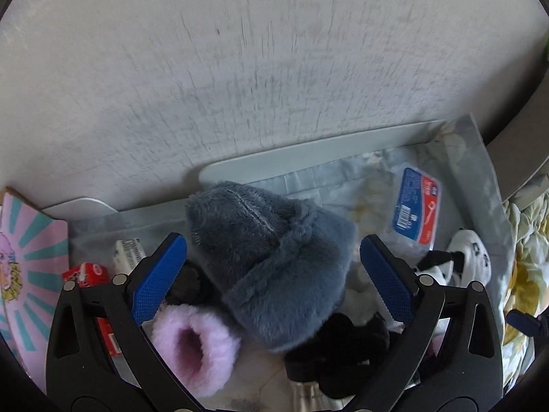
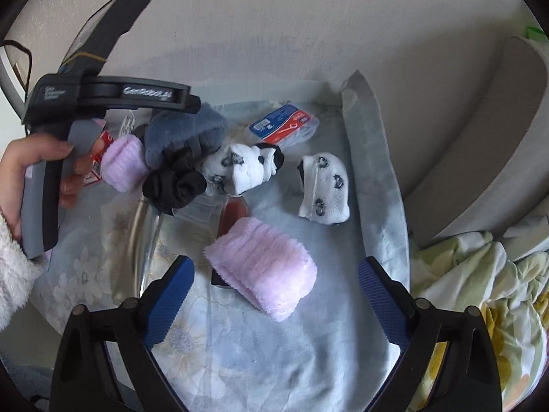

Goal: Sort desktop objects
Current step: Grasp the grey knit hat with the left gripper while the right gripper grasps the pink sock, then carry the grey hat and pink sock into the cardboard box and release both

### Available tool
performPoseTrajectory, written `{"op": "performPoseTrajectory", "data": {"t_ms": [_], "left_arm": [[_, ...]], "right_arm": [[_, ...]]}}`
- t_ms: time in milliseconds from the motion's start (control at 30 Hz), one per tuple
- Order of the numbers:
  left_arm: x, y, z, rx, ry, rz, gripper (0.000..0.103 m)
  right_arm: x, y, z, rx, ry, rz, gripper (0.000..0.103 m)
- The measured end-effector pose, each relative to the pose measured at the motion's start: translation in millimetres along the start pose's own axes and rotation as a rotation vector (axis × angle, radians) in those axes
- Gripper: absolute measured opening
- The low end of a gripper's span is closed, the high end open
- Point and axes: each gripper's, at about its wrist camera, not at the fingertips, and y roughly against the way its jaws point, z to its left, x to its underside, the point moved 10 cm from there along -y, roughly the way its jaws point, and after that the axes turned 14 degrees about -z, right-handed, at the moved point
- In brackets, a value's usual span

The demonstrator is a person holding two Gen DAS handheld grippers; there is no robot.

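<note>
Nearby, the right gripper [image 2: 274, 305] hangs with fingers spread wide, just before a pink fluffy sock [image 2: 262, 271]. Further on, the left gripper [image 1: 271, 281], also spread and grasping nothing, hovers over the grey fluffy sock [image 1: 271, 261]; a black scrunchie [image 2: 175, 182] and panda socks [image 2: 240, 168] crowd beside it.

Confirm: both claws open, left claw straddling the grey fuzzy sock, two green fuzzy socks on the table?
Not quite. The two fuzzy socks are pink, not green: one lies in front of the right claw in the right wrist view, the other sits by the black scrunchie. Both claws are open, and the left claw does straddle the grey fuzzy sock.
</note>
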Motion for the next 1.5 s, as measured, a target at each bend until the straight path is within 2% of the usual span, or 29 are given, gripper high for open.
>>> {"op": "performPoseTrajectory", "data": {"t_ms": [33, 100, 233, 333, 400, 433, 500, 567, 700, 1000, 1167, 1300, 1500], "left_arm": [[3, -7, 0, -0.009, -0.002, 0.012, 0.097], [7, -15, 0, -0.026, -0.009, 0.031, 0.085], [9, -20, -3, -0.040, -0.019, 0.029, 0.071], [8, -17, -4, -0.046, -0.025, 0.015, 0.053], [6, -14, -3, -0.035, -0.008, 0.011, 0.042], [5, -11, -3, -0.022, 0.009, 0.013, 0.039], [3, -7, -3, -0.007, 0.022, 0.009, 0.032], [1, -1, -5, 0.007, 0.023, 0.007, 0.030], [-3, 18, -8, 0.025, 0.025, -0.008, 0.029], [-36, 87, 8, 0.088, 0.050, -0.077, 0.029], [-45, 132, 36, 0.064, 0.087, -0.101, 0.029], [-51, 163, 64, 0.034, 0.119, -0.136, 0.029], [-49, 213, 131, -0.070, 0.183, -0.198, 0.029]], "right_arm": [[0, -4, 0, -0.010, -0.001, 0.005, 0.091], [1, -13, -1, -0.040, -0.011, 0.016, 0.086], [6, -28, 3, -0.104, -0.036, 0.058, 0.065], [10, -35, 6, -0.157, -0.077, 0.088, 0.054], [9, -35, 6, -0.169, -0.080, 0.085, 0.045], [7, -34, 6, -0.176, -0.087, 0.080, 0.037], [4, -32, 6, -0.186, -0.102, 0.076, 0.032], [1, -30, 5, -0.185, -0.103, 0.077, 0.029], [-5, -25, 5, -0.171, -0.111, 0.075, 0.028], [-27, 1, 2, -0.137, -0.078, 0.051, 0.028], [-49, 22, 7, -0.126, -0.055, 0.059, 0.028], [-80, 41, 24, -0.139, -0.014, 0.033, 0.028], [-129, 52, 64, -0.200, 0.098, -0.015, 0.028]]}}
